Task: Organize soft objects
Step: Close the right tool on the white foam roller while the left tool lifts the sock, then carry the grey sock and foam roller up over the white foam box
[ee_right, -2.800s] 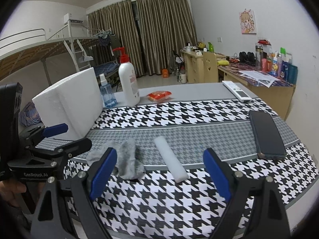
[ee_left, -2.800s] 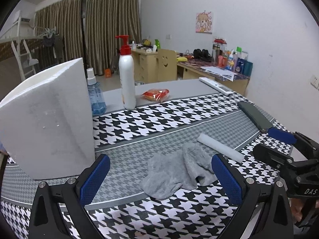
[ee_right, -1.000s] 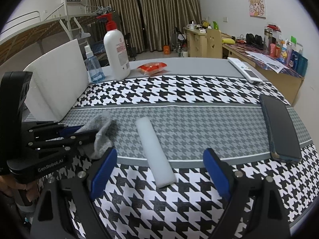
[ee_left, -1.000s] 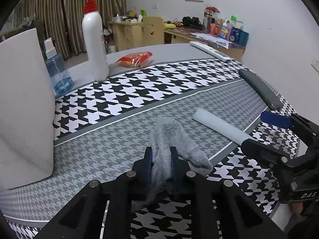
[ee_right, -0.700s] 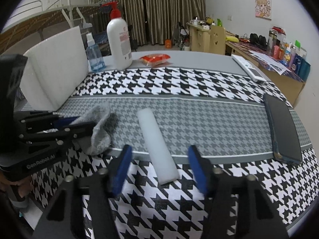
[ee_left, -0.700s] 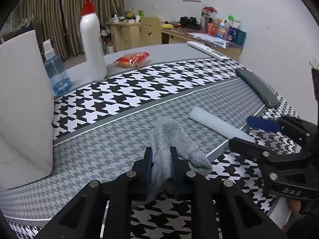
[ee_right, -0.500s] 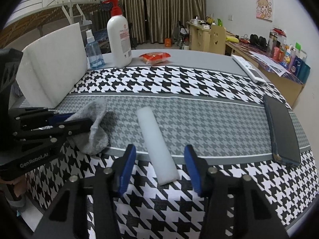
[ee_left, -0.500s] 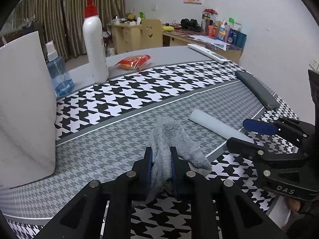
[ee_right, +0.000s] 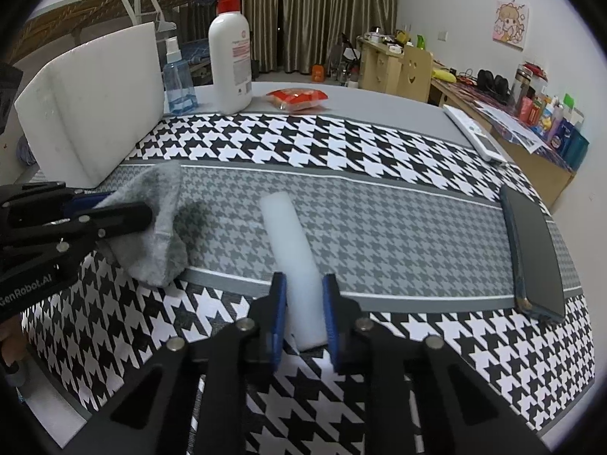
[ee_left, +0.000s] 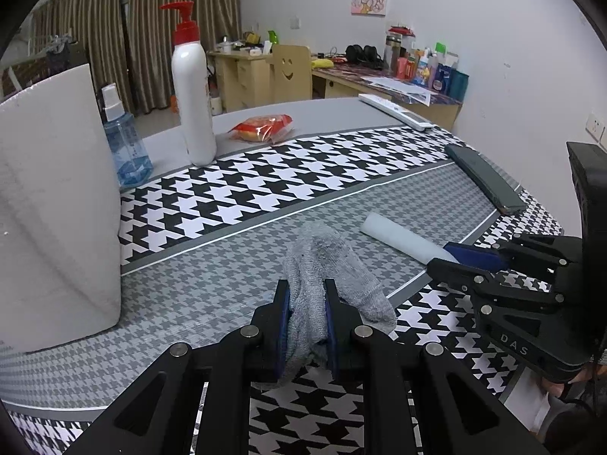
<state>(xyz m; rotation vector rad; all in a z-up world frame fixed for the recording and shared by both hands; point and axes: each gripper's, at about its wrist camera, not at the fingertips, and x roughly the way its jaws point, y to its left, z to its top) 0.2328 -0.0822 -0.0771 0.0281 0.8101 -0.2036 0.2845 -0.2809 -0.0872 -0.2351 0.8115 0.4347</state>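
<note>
Right wrist view: right gripper (ee_right: 303, 309), jaws just closing, clamped on near end of foam roll (ee_right: 290, 242), long axis pointing away; left gripper (ee_left: 306, 314) pinching sock (ee_left: 326, 265).

1. Tabletop (ee_right: 379, 91), grey, under a houndstooth cloth (ee_right: 341, 144);
2. Beyond the right hand-held gripper (ee_right: 303, 314): white foam roll (ee_right: 288, 235); to its left, grey sock (ee_right: 159, 220), foam block (ee_right: 95, 106); to its right, dark phone (ee_right: 535, 254);
3. Far edge: spray bottle (ee_right: 178, 83), lotion bottle (ee_right: 229, 49), red snack packet (ee_right: 296, 98), remote (ee_right: 474, 132).
</note>
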